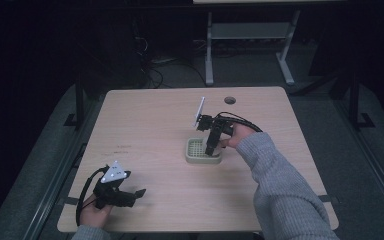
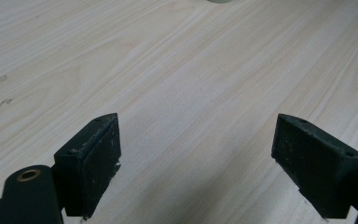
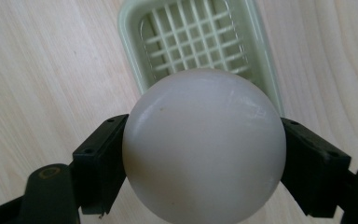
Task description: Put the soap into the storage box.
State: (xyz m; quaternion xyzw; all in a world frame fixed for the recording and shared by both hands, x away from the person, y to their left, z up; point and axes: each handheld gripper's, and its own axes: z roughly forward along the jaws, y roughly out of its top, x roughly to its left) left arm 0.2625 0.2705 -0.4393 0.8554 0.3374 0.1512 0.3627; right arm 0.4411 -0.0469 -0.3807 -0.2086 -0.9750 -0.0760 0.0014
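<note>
Table (image 1: 145, 125): ball (image 3: 204, 144) in R gripper (image 3: 204, 154), axisless.

Table (image 1: 150, 145): pale wood-grain top, smooth, low sheen; few dark scuffs near left edge. Basket (image 3: 129, 28): pale green plastic, moulded grid bottom, slight gloss on rim. Ball (image 3: 204, 144): white, smooth, satin sheen, faint scratches and one tiny speck. Right gripper (image 3: 204, 161): black matt plastic jaws with screw holes. Left gripper (image 2: 209, 158): same black matt finish, pad faces rough, worn, dusted pale; brass-looking insert at joint. Sleeve (image 1: 280, 185): grey knit cloth, ribbed cuff.
</note>
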